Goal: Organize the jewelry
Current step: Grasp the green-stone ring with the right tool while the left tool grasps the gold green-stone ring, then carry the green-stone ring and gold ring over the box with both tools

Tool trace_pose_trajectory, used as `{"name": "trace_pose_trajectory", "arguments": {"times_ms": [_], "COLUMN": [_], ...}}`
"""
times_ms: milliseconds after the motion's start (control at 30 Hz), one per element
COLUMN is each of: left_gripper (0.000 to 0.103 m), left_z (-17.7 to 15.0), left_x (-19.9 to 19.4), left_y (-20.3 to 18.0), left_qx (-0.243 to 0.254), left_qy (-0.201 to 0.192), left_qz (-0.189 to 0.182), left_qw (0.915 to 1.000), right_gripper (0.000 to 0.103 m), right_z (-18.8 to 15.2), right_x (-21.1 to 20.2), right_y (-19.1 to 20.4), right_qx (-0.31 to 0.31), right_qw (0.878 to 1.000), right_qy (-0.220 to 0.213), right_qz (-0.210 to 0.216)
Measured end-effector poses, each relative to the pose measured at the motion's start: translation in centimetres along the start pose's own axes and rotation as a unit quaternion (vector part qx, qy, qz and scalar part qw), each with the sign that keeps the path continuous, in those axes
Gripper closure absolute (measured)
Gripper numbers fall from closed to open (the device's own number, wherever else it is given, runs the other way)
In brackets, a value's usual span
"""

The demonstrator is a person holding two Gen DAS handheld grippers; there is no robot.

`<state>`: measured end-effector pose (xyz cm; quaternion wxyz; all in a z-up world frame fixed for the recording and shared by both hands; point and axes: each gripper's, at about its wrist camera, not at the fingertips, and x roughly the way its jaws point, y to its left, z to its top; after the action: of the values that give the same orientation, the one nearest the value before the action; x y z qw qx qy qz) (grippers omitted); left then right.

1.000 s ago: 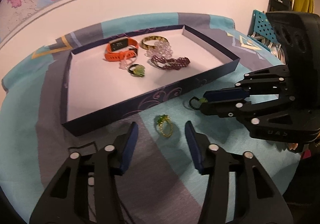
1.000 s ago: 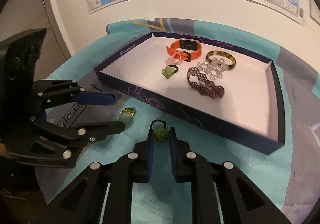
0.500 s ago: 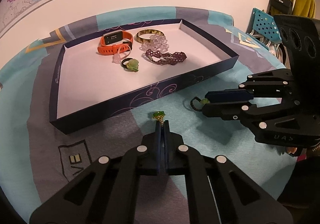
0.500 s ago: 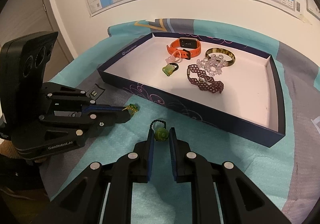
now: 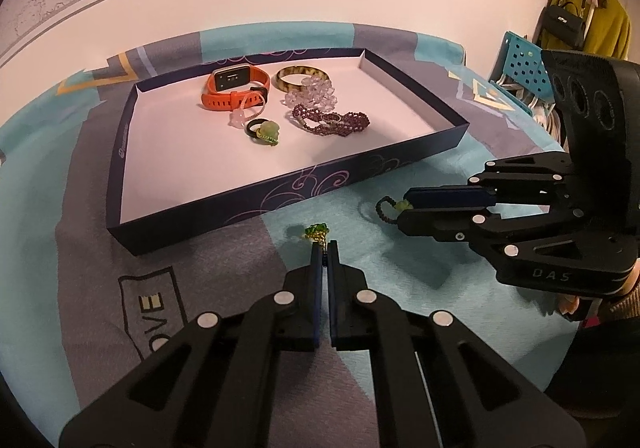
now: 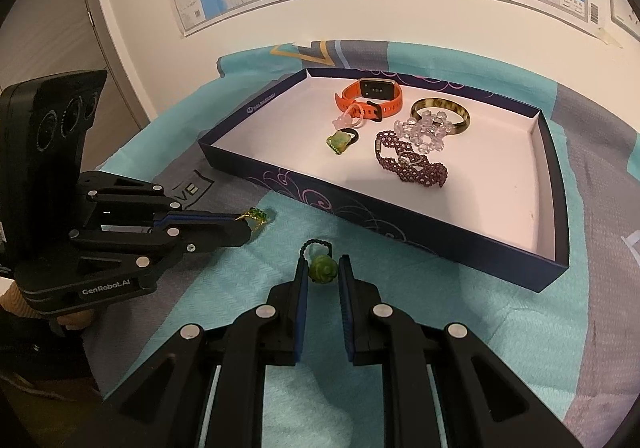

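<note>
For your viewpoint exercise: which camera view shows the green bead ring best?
The right wrist view: the green bead ring sits close and central in the right hand-held gripper. The left wrist view shows only part of it, small at those fingertips.

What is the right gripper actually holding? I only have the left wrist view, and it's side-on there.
Observer: Its own camera shows the right gripper with its jaws pressed on a round green bead, one pad on each side.
Operator: How does my left grip look from over there?
Observer: The left gripper is shut, seen side-on. The gold ring with its green stone pokes out past the tip.
Operator: Sure that's the left one?
Observer: It sits at the left of the right wrist view, and the lettering on its side reads GenRobot.AI.
</note>
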<state>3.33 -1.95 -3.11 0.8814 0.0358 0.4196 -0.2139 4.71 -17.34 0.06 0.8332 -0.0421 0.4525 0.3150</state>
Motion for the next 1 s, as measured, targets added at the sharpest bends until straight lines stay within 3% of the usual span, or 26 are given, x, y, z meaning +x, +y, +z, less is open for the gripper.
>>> {"name": "trace_pose_trajectory", "arguments": {"times_ms": [1000], "left_gripper": [0.100], "left_z": [0.4], "left_x": [-1.6], "left_y": [-0.4], "left_qx": [-0.005], "left_qy": [-0.024], "left_qz": [-0.002], "left_qw": [0.9997], "right_gripper": [0.089], "right_z": [0.0], "right_x": [-1.0], "right_y": [-0.2], "right_qx": [0.009], "right_qw": [1.000], "right_qy": [-0.020], "right_qz": [-0.002]}}
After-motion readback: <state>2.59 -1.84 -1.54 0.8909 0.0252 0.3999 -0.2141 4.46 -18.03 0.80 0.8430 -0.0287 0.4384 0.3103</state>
